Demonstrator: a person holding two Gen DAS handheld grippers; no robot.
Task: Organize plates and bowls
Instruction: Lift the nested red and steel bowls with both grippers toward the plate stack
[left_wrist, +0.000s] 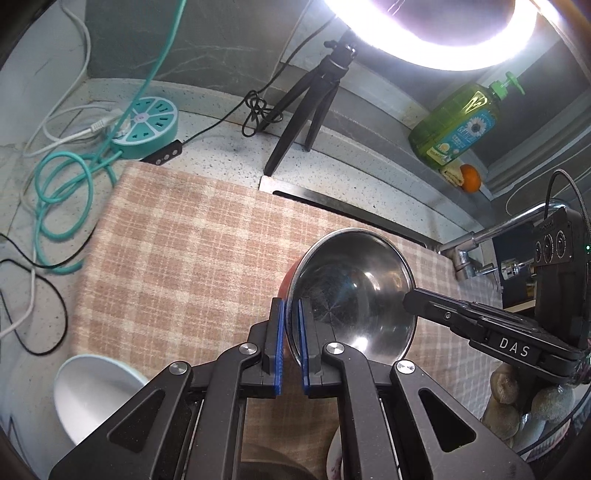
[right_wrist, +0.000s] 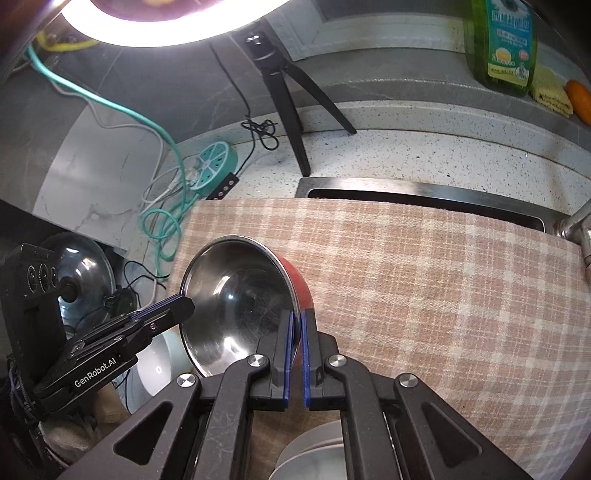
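- The bowl (left_wrist: 354, 291) (right_wrist: 243, 295) is steel inside, scratched and reflective, with a red outer wall; it is tilted up on edge above the checked cloth (left_wrist: 177, 236) (right_wrist: 424, 266), held between the two tools
- The left gripper (left_wrist: 291, 306) pinches the bowl's rim, blue pads either side of the wall, one inside and one on the red outside; in the right wrist view its tip (right_wrist: 177, 310) meets the rim's left edge
- The right gripper (right_wrist: 297, 317) is likewise clamped on the opposite rim; from the left wrist view it reaches in from the right (left_wrist: 413, 299), a gloved hand (left_wrist: 517, 398) behind it
- A pale bowl (left_wrist: 92, 395) sits low at the left, off the cloth; another white dish (right_wrist: 317, 454) lies below the right gripper
- The cloth covers a speckled counter (left_wrist: 221, 147) (right_wrist: 406, 147) and part of a sink (right_wrist: 424, 195); behind stand a tripod (left_wrist: 306, 110) (right_wrist: 291, 103) under a ring light (left_wrist: 443, 33) (right_wrist: 166, 22), a teal power strip (left_wrist: 151, 125) (right_wrist: 216, 162), and a green soap bottle (left_wrist: 458, 122) (right_wrist: 502, 44)
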